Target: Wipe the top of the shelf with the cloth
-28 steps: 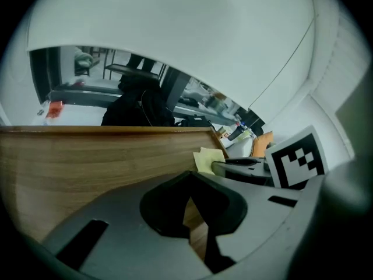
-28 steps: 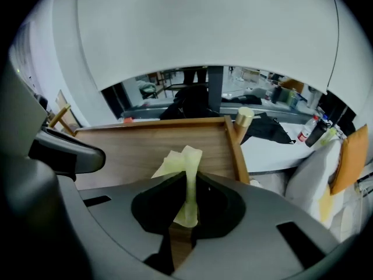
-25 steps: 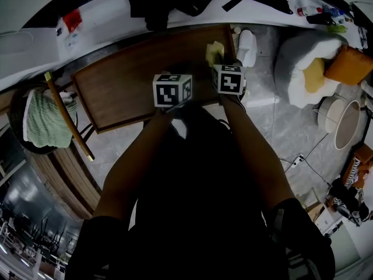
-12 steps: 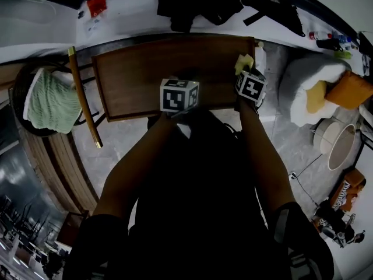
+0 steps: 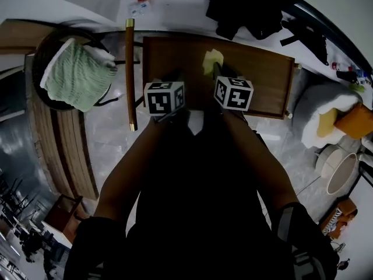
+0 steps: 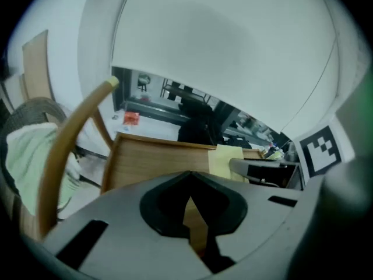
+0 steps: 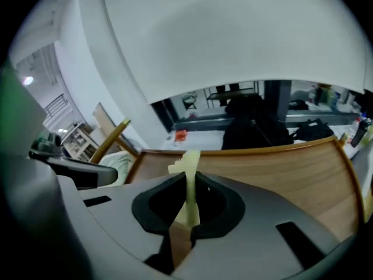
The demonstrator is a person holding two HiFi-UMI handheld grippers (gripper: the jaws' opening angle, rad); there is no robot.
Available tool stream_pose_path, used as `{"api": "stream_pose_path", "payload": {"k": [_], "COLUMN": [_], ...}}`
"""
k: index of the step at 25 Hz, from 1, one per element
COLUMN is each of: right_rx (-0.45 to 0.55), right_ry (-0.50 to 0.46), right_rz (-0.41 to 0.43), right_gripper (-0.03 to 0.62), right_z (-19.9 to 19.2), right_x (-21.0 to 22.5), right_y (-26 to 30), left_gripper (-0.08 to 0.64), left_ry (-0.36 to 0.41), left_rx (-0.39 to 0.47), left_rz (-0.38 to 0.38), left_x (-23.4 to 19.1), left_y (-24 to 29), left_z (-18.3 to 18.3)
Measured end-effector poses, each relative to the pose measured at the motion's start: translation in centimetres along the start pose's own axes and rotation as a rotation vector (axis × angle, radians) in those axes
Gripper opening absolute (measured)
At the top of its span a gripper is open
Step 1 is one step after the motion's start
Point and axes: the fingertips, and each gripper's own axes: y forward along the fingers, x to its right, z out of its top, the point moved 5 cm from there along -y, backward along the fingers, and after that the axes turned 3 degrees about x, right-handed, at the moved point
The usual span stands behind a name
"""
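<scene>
My right gripper is pinching the yellow cloth upright between its jaws over the wooden shelf top, left of its middle, while my left gripper hovers just beside it, jaws seemingly pressed together on nothing.

I find this to be a furnished living space, either a home or a lounge; I cannot tell which. Grounds: a wooden shelf set against a white ledge strewn with dark garments. A wooden-framed chair carries a green knitted throw. A white beanbag has an orange cushion on it. The floor is grey and marbled.
</scene>
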Motion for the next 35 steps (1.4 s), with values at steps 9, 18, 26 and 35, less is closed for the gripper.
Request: {"api": "stream_pose_path", "payload": {"k": [9, 18, 26, 35], "right_rx": [-0.207, -0.243, -0.26, -0.249], "right_ry": [-0.04, -0.159, -0.162, -0.181], "right_rz": [0.236, 0.267, 0.232, 0.144], "right_gripper": [0.043, 0.043, 0.043, 0.043], "right_z": [-7.0, -8.3, -9.4, -9.0], "right_x": [-16.8, -19.3, -15.5, -5.9], "right_y": [9.1, 12.0, 10.6, 6.4], "left_gripper": [0.011, 0.011, 0.011, 0.011], "left_ry": [0.018, 0.018, 0.075, 0.034], "left_rx": [0.041, -0.01, -0.066, -0.133], "left_rz": [0.117, 0.108, 0.121, 0.118], "left_x": [-9.3, -10.4, -7.7, -3.1], "left_y": [-7.9, -9.2, -6.0, -0.6], "left_z": [1.3, -0.4, -1.7, -5.0]}}
